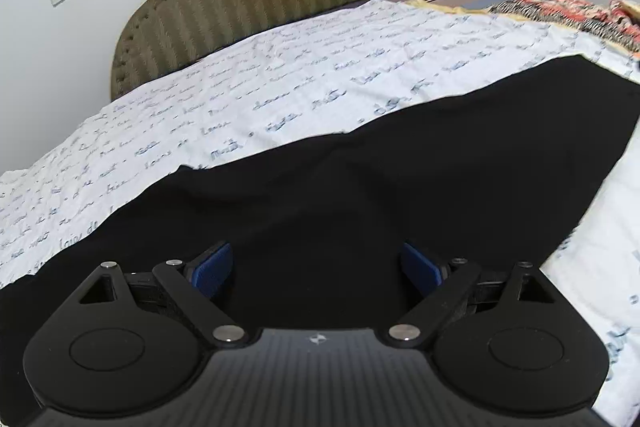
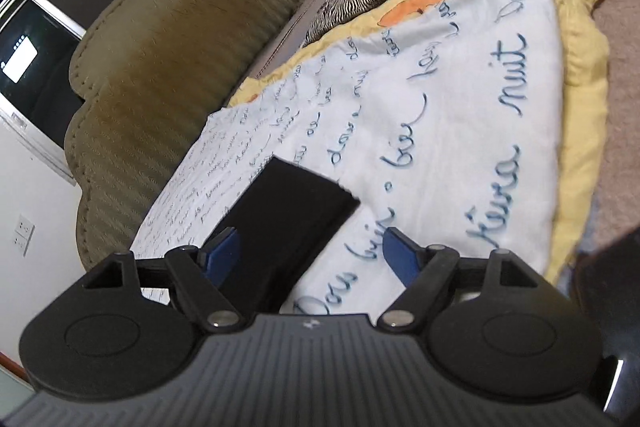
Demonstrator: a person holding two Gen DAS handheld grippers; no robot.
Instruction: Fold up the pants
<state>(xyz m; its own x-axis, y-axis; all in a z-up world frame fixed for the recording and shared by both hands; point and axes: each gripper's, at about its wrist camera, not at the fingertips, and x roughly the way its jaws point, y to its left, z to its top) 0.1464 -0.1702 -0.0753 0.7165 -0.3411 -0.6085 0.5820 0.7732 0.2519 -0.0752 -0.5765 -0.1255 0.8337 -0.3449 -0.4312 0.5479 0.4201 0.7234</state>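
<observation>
Left wrist view is showing the black pants lying flat and smooth across the bed's script-printed sheet, filling the space under the left hand-held gripper, whose jaws are standing wide and empty. Right wrist view is catching only a narrow end, with the right hand-held gripper gaping wide, plus a window and yellow blanket.

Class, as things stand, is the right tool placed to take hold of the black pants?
Probably yes. The right tool is open, and the end of the black pants lies flat on the sheet between its fingers, with nothing covering it.
</observation>
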